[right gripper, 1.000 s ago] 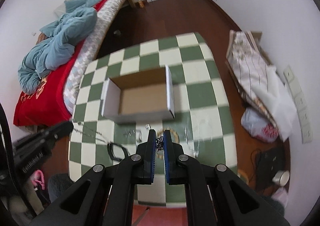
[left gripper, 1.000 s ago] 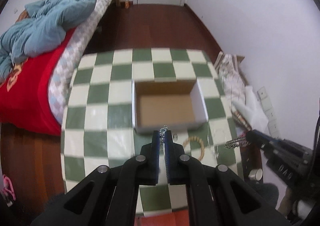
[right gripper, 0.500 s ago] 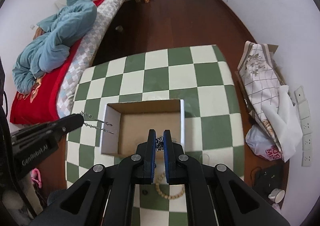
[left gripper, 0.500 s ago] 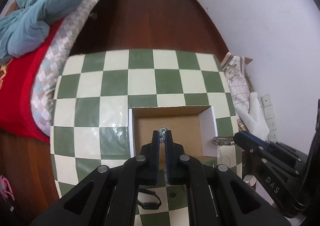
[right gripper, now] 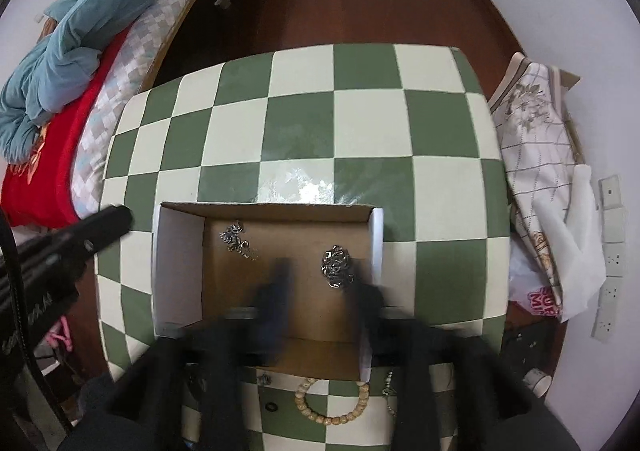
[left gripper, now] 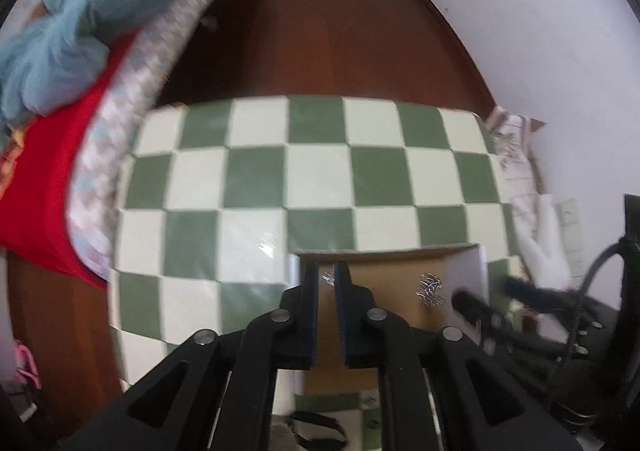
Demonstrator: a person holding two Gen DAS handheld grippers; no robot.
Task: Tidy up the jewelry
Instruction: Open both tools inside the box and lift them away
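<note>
An open cardboard box stands on the green-and-white checked table. Two silver chains lie on its floor: one at the left, one at the right. My right gripper hangs blurred over the box, its jaws opening wide, and the right chain lies just ahead of the fingertips, free of the pads. My left gripper is over the box's left part, its jaws opening a narrow gap. The left chain shows in that gap, below the pads. The right gripper shows at the box's right wall.
A beige bead bracelet, a small black ring and a black band lie on the table in front of the box. A bed with a red cover and blue blanket stands left. Bags lean on the right wall.
Both grippers have travelled forward and down from the table's front to above the box. Each was shut on a silver chain; now both jaws have parted and the chains lie in the box.
</note>
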